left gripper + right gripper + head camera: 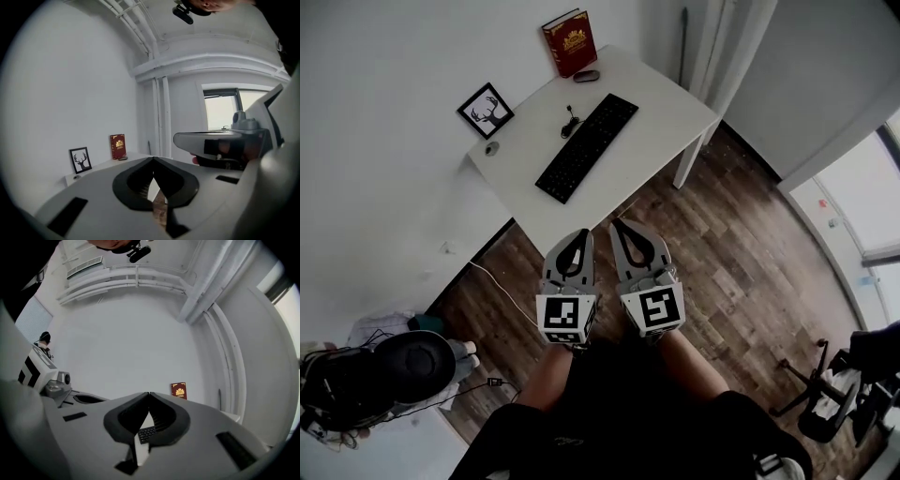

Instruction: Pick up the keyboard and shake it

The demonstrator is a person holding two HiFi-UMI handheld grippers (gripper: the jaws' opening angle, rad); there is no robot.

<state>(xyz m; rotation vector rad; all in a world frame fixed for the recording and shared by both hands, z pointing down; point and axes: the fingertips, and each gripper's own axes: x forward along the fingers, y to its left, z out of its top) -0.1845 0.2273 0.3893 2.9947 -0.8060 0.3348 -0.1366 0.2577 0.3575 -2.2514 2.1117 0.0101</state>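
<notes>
The keyboard (586, 147) lies flat and aslant on the white table (666, 112), well apart from both grippers; its cable (570, 120) curls off the far long edge, near a mouse (586, 76) and a red book (570, 42). The left gripper (577, 234) and the right gripper (624, 227) hang side by side over the wooden floor (750, 244), short of the table's near edge, both with jaws clenched tip to tip on nothing. The step in hand, as I judge it, is the approach. To do it well, spread the jaws before reaching the table; part the grippers so each meets one short end of the keyboard; come in low and level so a jaw can slip under the edge, minding the cable, which may tug once the keyboard is lifted and shaken.
</notes>
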